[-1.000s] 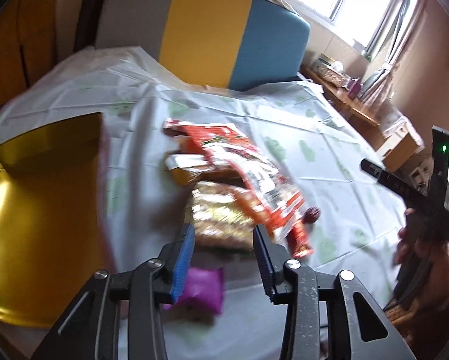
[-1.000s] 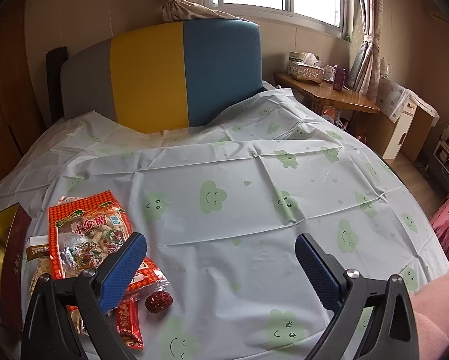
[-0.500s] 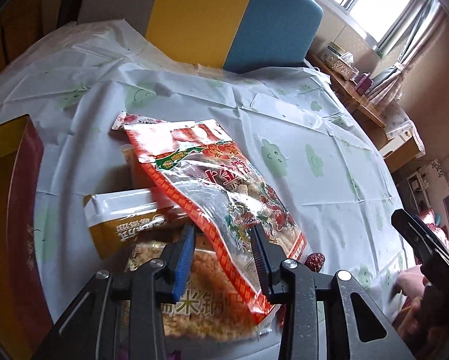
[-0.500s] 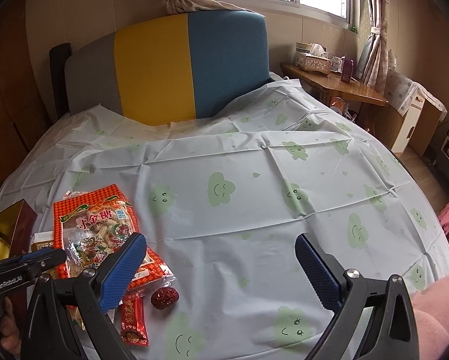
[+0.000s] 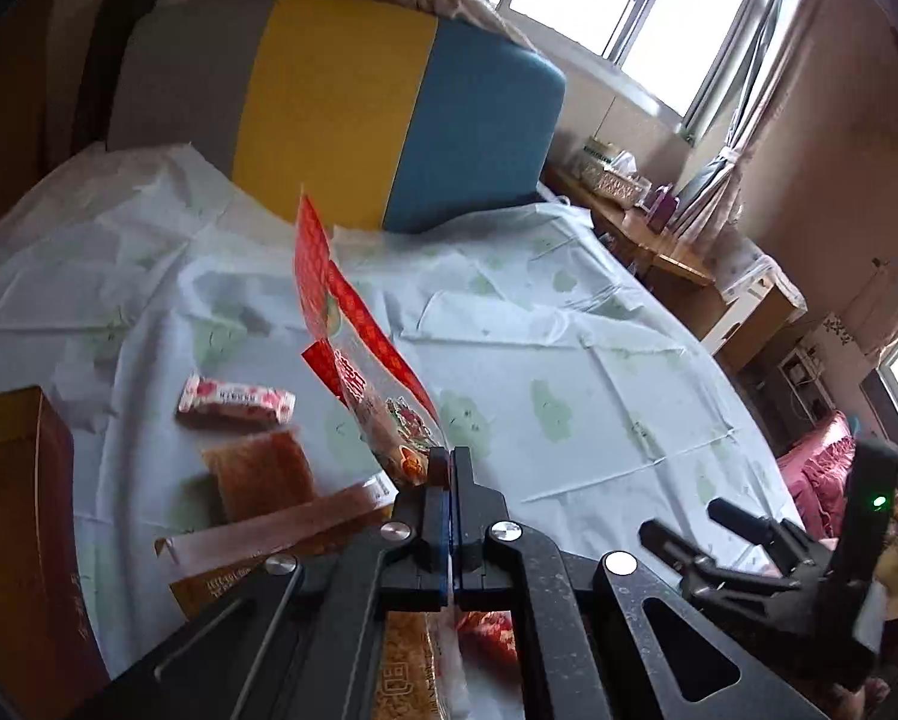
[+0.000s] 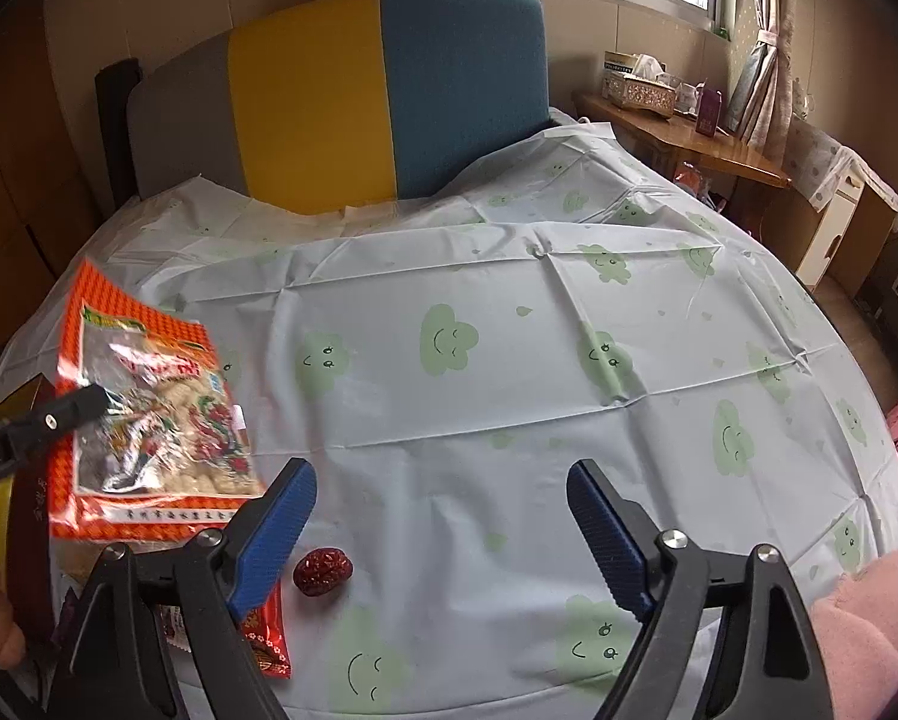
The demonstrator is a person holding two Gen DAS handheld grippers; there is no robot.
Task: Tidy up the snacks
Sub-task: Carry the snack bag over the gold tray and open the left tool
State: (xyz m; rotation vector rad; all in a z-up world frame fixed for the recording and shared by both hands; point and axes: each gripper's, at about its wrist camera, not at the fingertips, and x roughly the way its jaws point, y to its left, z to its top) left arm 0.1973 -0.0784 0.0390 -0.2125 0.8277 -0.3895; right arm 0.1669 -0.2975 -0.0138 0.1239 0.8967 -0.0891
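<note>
My left gripper is shut on the edge of a large orange-red snack bag and holds it lifted above the bed; the bag also shows in the right wrist view, with the left gripper on it. On the sheet below lie a small pink-and-white packet, a brown snack packet and an orange pack. My right gripper is open and empty, low over the sheet, near a red date and a small red packet.
A gold and dark-red box stands at the left. The white sheet with green clouds covers the bed. A yellow, blue and grey headboard is behind, a wooden side table at the right.
My left gripper has shut on the orange-red bag and lifted it off the pile, uncovering the packets beneath. The right gripper has barely moved.
</note>
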